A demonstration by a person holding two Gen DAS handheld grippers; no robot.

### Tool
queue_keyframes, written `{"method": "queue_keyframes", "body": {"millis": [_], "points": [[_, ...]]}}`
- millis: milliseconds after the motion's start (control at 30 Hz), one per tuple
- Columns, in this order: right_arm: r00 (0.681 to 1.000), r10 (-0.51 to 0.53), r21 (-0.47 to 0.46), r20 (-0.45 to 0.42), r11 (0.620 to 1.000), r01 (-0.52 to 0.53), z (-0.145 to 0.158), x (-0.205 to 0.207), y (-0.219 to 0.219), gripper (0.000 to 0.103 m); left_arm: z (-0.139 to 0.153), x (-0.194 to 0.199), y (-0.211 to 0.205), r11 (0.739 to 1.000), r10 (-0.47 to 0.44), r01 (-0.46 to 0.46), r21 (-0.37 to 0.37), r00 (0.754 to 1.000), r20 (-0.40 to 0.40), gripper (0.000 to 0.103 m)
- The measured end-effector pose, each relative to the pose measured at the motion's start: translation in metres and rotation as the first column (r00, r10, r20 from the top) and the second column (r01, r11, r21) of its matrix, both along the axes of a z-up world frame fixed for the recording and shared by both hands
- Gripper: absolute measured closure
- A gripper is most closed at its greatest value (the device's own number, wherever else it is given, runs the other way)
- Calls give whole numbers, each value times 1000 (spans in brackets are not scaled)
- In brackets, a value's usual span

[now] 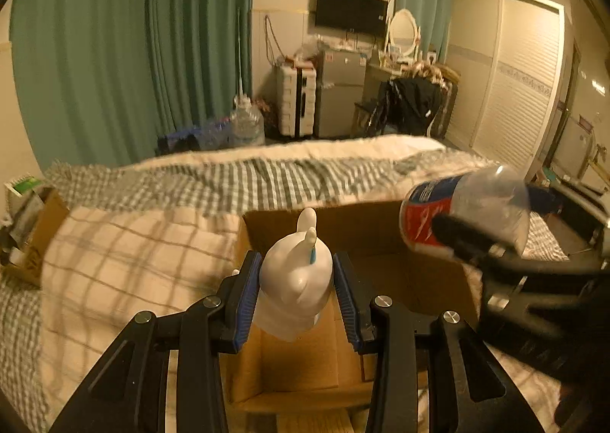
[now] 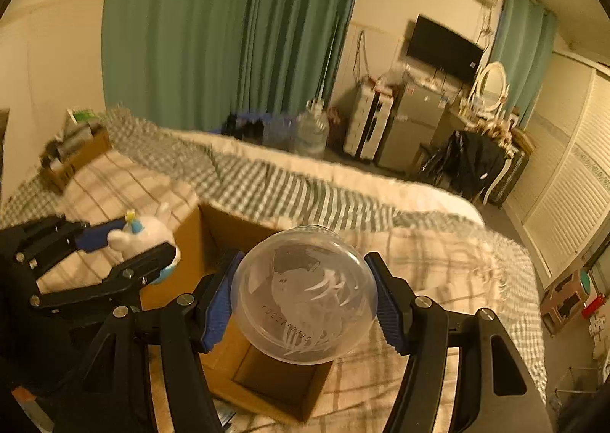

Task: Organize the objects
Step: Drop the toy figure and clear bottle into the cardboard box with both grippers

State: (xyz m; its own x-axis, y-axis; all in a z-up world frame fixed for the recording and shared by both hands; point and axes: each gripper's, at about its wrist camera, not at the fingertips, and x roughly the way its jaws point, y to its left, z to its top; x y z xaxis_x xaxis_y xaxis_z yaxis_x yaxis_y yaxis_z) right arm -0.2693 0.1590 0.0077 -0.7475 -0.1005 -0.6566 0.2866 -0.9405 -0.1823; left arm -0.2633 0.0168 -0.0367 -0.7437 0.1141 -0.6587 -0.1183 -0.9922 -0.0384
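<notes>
Spreading across both views, the bed (image 1: 152,242) with its checked blanket carries an open cardboard box (image 1: 400,280) at six o'clock in each view, presumably the collecting bin. The right gripper (image 2: 305,303) is clamped on a clear plastic bottle (image 2: 305,295), base toward its camera, held over the box's mouth. At nine o'clock in the right view, the left gripper (image 1: 295,288) is clamped on a white bunny figurine (image 1: 293,280), ears forward, poised above the same box, likely for dropping in.
</notes>
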Motion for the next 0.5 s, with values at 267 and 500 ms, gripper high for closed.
{"method": "queue_keyframes", "body": {"millis": [267,500], "points": [[1000,15,-114,14,993,-13,-35,-11,20,38,-33,-12,3,999,-32,32,-16,998,47,57],[997,-18,-130,-76,992,8,18,23,31,19,8,14,-14,999,26,-26,-21,999,-20,18]]}}
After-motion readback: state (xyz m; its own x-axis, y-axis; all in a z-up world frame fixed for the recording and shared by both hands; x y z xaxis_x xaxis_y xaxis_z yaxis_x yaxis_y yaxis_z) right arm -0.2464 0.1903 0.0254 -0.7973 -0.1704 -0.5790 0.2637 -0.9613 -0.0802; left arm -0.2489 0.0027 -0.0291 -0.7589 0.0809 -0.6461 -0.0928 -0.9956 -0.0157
